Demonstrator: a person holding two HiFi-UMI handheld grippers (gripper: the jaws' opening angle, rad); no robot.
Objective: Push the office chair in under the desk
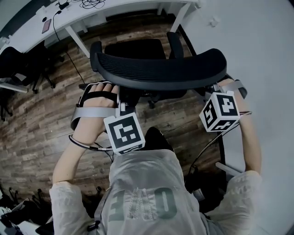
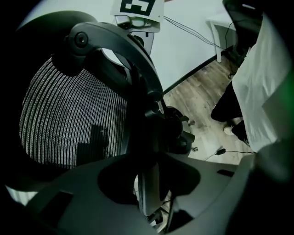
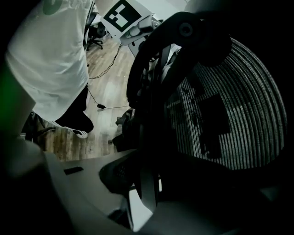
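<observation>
Backrest [image 1: 161,69] in left claw [image 2: 148,190]; right claw [image 3: 146,190]

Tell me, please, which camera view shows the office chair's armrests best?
The head view: from above, both armrests flank the seat beyond the backrest. The left and right gripper views look at the backrest's mesh and frame from behind; no armrest can be made out clearly there.

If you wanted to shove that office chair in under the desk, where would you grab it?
Probably the backrest, by its two side edges, coming from behind. The seat already faces the desk, and the wide curved back gives both hands a spread hold for steering straight.
</observation>
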